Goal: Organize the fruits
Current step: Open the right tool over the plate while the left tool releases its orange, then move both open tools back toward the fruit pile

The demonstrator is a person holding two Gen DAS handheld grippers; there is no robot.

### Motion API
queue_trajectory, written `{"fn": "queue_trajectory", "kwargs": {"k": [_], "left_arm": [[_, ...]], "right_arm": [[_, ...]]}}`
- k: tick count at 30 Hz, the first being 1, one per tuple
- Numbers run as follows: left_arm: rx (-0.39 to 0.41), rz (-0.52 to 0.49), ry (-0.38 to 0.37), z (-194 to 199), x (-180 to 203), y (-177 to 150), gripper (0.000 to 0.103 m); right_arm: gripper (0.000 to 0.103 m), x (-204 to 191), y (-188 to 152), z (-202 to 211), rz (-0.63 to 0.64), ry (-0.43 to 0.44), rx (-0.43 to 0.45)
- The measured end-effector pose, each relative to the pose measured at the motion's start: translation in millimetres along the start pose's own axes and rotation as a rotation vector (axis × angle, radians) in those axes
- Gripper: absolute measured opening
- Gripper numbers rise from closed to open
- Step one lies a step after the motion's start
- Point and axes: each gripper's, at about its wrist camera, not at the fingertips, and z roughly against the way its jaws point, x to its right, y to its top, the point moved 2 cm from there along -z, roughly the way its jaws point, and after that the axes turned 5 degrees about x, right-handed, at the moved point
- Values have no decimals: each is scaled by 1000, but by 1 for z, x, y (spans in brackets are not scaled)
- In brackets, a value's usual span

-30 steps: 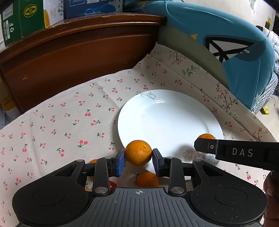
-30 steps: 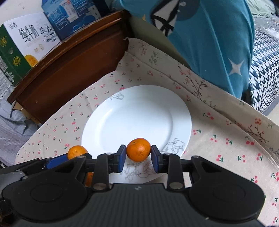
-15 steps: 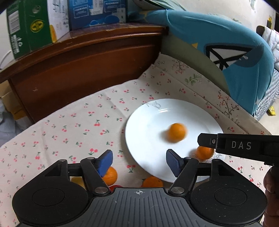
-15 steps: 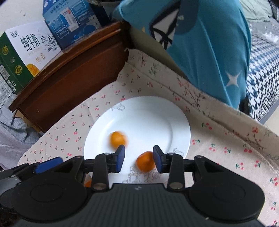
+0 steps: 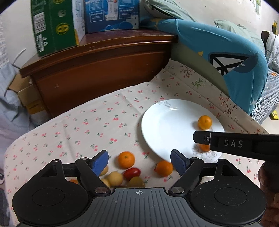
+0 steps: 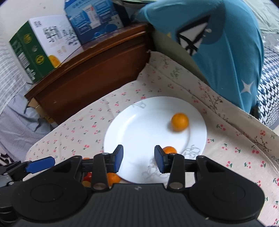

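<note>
A white plate (image 5: 165,125) (image 6: 139,132) lies on a cherry-print cloth. One tangerine (image 5: 204,122) (image 6: 180,121) rests on the plate's far right. A second tangerine (image 5: 204,147) (image 6: 168,150) sits near the plate's front rim, half hidden by the right gripper. My left gripper (image 5: 139,163) has its jaws opening wide, with nothing between them. In front of it on the cloth lie two tangerines (image 5: 126,159) (image 5: 163,168), a red cherry tomato (image 5: 132,172) and yellow ones (image 5: 115,178). My right gripper (image 6: 138,158) is opening over the plate's front, with nothing between its pads.
A dark wooden headboard (image 5: 97,69) stands behind the cloth, with a green carton (image 5: 52,24) and a blue carton (image 5: 111,15) on top. A teal pillow (image 5: 226,57) leans at the right. A cardboard box (image 5: 26,94) sits at the left.
Both grippers let go of their tangerines, which rolled onto the plate. Both opened, the left one much wider, and drew back and up, bringing the fruit on the cloth into view.
</note>
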Motion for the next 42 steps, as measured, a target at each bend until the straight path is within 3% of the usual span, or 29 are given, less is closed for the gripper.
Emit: {"fn": "queue_trajectory", "kwargs": {"k": [15, 30, 42], "left_arm": [[-30, 36, 57, 34, -23, -31, 83], [-42, 181, 95, 62, -84, -64, 83], [-72, 148, 32, 57, -79, -85, 81]], "right_arm": [[42, -38, -25, 19, 146, 83, -26], [42, -46, -52, 26, 197, 137, -79], [41, -59, -69, 5, 197, 224, -137]]}}
